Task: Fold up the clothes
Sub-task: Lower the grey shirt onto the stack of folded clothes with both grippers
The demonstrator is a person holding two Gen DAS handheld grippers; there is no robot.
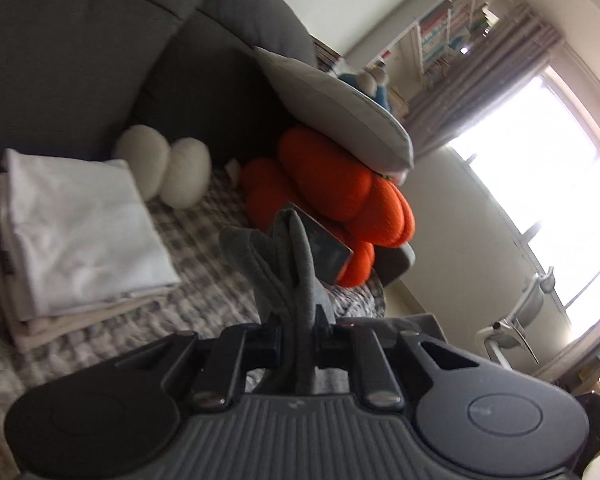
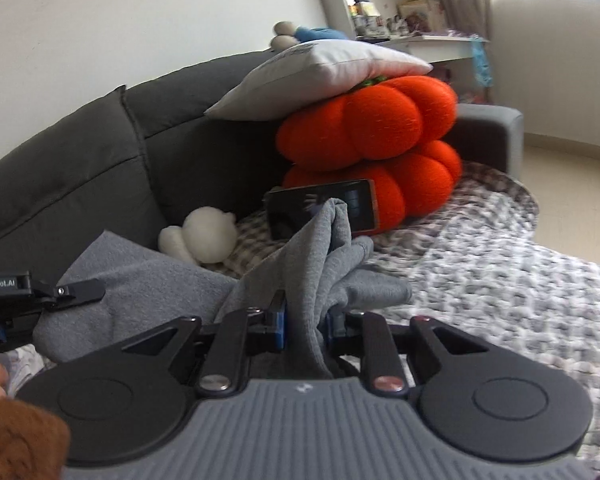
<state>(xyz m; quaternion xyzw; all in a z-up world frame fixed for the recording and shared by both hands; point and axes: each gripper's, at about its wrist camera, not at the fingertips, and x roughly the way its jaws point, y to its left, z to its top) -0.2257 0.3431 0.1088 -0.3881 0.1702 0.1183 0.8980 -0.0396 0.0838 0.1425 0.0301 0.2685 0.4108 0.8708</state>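
Observation:
A grey sweatshirt-like garment hangs between both grippers above the sofa seat. In the left wrist view my left gripper is shut on a bunched fold of grey garment that sticks up past its fingers. My right gripper is likewise shut on a thick fold of the same cloth, which drapes leftward toward the left tool's black housing. A hand in a brown sleeve holds that tool. A stack of folded pale clothes lies on the seat at the left.
A grey sofa is covered by a checked blanket. Two orange pumpkin cushions with a white pillow on top stand at its far end. A white plush sits by the backrest. Shelves and a bright window lie beyond.

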